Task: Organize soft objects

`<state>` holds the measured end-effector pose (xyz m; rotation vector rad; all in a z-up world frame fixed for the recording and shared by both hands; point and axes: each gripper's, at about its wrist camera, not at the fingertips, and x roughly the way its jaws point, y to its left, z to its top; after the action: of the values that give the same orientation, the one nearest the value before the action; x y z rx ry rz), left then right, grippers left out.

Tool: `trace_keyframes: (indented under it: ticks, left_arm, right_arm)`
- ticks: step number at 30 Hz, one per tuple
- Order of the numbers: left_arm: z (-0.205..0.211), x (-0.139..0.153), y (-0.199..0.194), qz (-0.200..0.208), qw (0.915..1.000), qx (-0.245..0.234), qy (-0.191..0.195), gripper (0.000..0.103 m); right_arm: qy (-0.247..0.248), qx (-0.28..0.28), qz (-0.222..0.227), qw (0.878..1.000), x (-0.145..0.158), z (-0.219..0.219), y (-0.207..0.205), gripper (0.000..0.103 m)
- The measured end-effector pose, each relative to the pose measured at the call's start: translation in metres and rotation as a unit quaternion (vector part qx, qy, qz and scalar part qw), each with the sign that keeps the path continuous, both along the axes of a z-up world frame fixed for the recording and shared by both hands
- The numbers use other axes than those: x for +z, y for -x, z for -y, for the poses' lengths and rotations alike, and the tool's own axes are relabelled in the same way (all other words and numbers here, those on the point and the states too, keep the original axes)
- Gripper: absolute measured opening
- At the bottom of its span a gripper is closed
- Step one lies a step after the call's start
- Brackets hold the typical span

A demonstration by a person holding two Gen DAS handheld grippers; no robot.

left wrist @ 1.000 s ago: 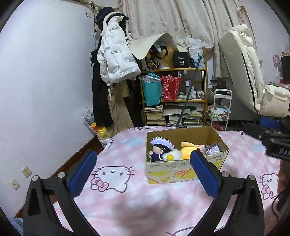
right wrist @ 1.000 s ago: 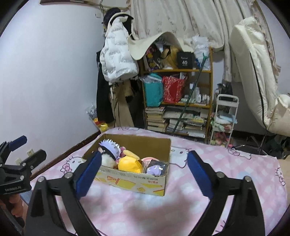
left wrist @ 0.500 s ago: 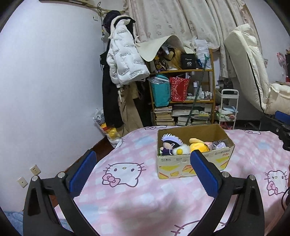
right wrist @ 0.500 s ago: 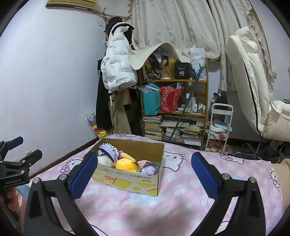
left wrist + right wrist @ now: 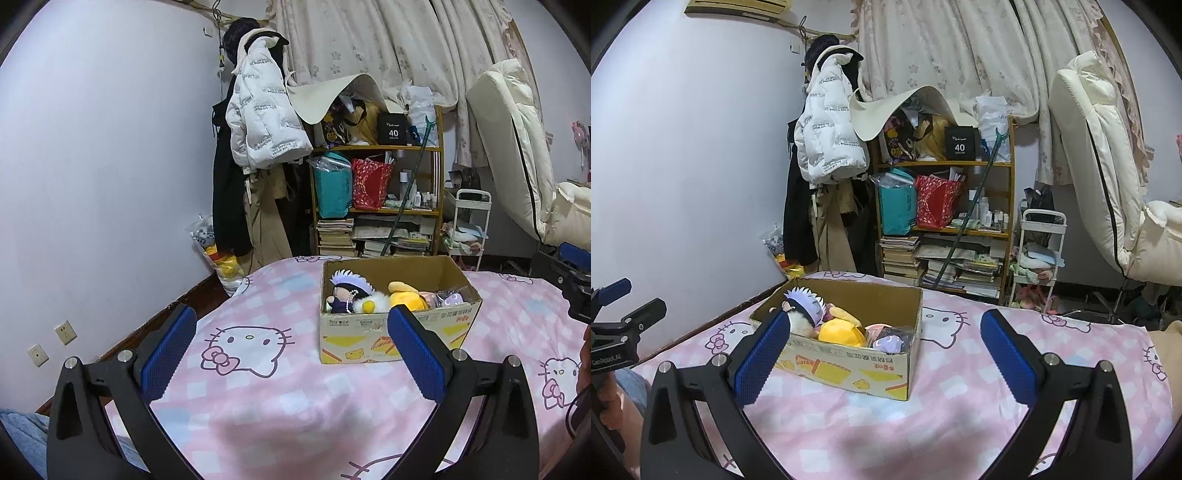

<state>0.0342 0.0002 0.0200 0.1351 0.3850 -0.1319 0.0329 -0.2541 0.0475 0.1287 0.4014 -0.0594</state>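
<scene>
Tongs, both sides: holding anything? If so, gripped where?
Nothing held. Left tongs and right tongs are open and empty; the plush toys sit in the cardboard box.

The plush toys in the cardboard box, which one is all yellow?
The round yellow plush in the middle of the cardboard box. The doll beside it has pale spiky hair and dark clothes; the small plush on its other side is purple.

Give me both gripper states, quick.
Left gripper: open, holding nothing.
Right gripper: open, holding nothing.
</scene>
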Motion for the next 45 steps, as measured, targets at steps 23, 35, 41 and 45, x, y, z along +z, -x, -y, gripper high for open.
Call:
trace_keyframes:
  ticks: [23, 35, 41, 45]
  left_arm:
    - [0.004, -0.006, -0.006, -0.009, 0.9998, 0.004, -0.015, 0.102]
    - [0.001, -0.009, -0.009, -0.019, 0.9997, -0.001, -0.012, 0.102]
    - [0.001, -0.009, -0.010, -0.020, 0.9997, -0.003, -0.013, 0.102]
    - [0.001, -0.009, -0.010, -0.018, 0.9997, 0.000, -0.016, 0.102]
  right_arm:
    - [0.005, 0.003, -0.010, 1.000, -0.010, -0.001, -0.008, 0.103]
    - [0.007, -0.001, -0.009, 1.000, -0.012, 0.001, -0.008, 0.103]
    - [0.007, -0.002, -0.008, 1.000, -0.013, 0.003, -0.007, 0.103]
    - [0.008, -0.003, -0.007, 1.000, -0.013, 0.002, -0.007, 0.103]
